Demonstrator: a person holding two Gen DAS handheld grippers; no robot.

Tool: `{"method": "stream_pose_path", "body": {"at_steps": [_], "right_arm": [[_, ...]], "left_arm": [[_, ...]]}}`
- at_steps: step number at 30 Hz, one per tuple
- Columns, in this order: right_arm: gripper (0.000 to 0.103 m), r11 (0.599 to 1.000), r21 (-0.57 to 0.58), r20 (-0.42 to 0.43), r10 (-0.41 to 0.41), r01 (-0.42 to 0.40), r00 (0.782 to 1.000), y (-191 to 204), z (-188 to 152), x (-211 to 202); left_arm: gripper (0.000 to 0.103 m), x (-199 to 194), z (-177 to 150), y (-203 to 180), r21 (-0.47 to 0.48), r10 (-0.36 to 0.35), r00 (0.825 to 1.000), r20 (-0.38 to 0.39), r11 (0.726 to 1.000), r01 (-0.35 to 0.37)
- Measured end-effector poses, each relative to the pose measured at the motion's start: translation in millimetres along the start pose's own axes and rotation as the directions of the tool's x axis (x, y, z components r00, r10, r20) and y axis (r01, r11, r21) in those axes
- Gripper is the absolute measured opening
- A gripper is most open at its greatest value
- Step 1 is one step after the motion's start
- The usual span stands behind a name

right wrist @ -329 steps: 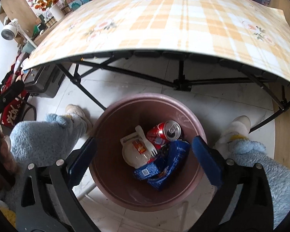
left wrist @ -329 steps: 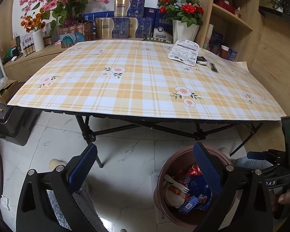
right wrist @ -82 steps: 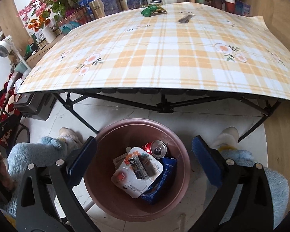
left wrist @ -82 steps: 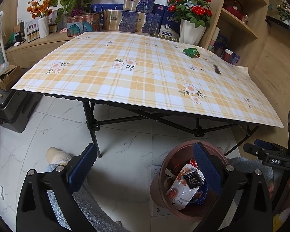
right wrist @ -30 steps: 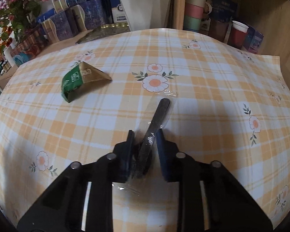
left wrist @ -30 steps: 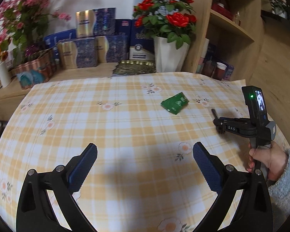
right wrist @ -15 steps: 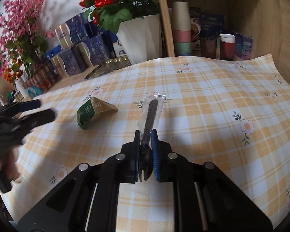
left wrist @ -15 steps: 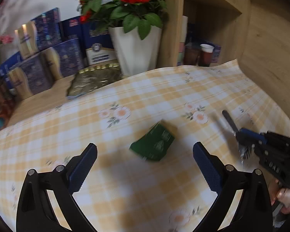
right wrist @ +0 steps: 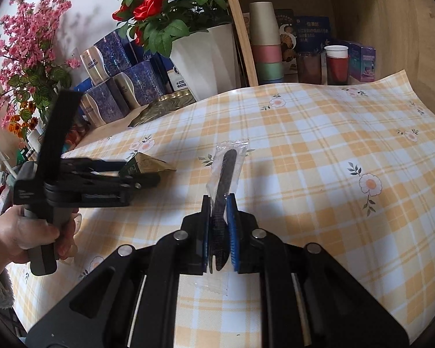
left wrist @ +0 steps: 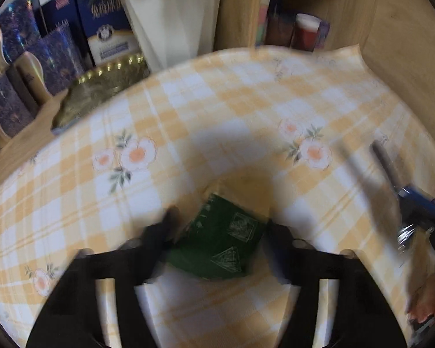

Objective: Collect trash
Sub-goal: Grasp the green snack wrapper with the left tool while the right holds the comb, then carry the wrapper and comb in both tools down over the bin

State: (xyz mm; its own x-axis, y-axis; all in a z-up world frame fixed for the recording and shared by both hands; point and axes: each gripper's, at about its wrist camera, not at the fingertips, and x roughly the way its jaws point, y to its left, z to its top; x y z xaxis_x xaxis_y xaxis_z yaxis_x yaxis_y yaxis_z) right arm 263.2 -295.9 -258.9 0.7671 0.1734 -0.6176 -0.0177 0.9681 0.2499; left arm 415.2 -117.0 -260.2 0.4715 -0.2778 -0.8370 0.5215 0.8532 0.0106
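Note:
A green packet point(left wrist: 221, 246) lies on the checked tablecloth point(left wrist: 246, 101) between the fingers of my left gripper point(left wrist: 220, 229). The jaws stand close on both its sides; the frame is blurred, so contact is unclear. The packet also shows in the right wrist view point(right wrist: 143, 165), with the left gripper point(right wrist: 142, 174) around it. My right gripper point(right wrist: 219, 203) is shut on a black comb in a clear wrapper point(right wrist: 227, 171) and holds it above the table. The comb also shows at the right in the left wrist view point(left wrist: 387, 162).
A white vase of red roses point(right wrist: 206, 55), blue and gold boxes point(right wrist: 121, 87) and a gold tray point(right wrist: 165, 104) line the table's far side. A wooden shelf with stacked cups point(right wrist: 265, 43) stands at the far right corner.
My left gripper has moved forward onto the green packet and its jaws have narrowed around it. My right gripper has lifted the wrapped comb a little higher.

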Motion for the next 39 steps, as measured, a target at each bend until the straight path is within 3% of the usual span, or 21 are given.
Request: {"method": "stream_pose_path", "body": {"at_steps": [3, 7, 15, 24, 31, 39], "right_arm": [[0.015, 1.0, 0.001, 0.009, 0.002, -0.002, 1.0, -0.6, -0.6, -1.2], [0.015, 1.0, -0.005, 0.022, 0.002, -0.002, 1.0, 0.6, -1.6, -4.0], [0.015, 0.995, -0.096, 0.029, -0.005, 0.008, 1.0, 19.2, -6.1, -18.3], [0.015, 0.994, -0.045, 0.027, 0.099, -0.098, 0.995, 40.4, -53.3, -104.9], [0.015, 0.988, -0.049, 0.011, 0.147, -0.146, 0.989, 64.9, -108.6, -179.5], [0.015, 0.978, -0.095, -0.061, 0.181, -0.187, 0.981, 79.3, -166.7, -226.6]], "left_arm": [[0.031, -12.9, -11.2, 2.8, -0.036, -0.082, 0.997, -0.006, 0.996, 0.082], [0.028, -51.1, -38.4, 8.2, -0.102, -0.114, 0.993, 0.039, 0.988, 0.118], [0.027, -155.0, -117.5, -8.4, -0.201, -0.109, 0.99, 0.09, 0.972, 0.126], [0.027, -250.3, -209.7, -37.0, -0.291, -0.104, 0.981, 0.166, 0.945, 0.149], [0.027, -287.9, -269.3, -72.0, -0.234, -0.126, 0.976, 0.179, 0.958, 0.166], [0.028, -272.1, -336.5, -111.5, -0.25, -0.168, 0.982, 0.082, 0.951, 0.184]]}}
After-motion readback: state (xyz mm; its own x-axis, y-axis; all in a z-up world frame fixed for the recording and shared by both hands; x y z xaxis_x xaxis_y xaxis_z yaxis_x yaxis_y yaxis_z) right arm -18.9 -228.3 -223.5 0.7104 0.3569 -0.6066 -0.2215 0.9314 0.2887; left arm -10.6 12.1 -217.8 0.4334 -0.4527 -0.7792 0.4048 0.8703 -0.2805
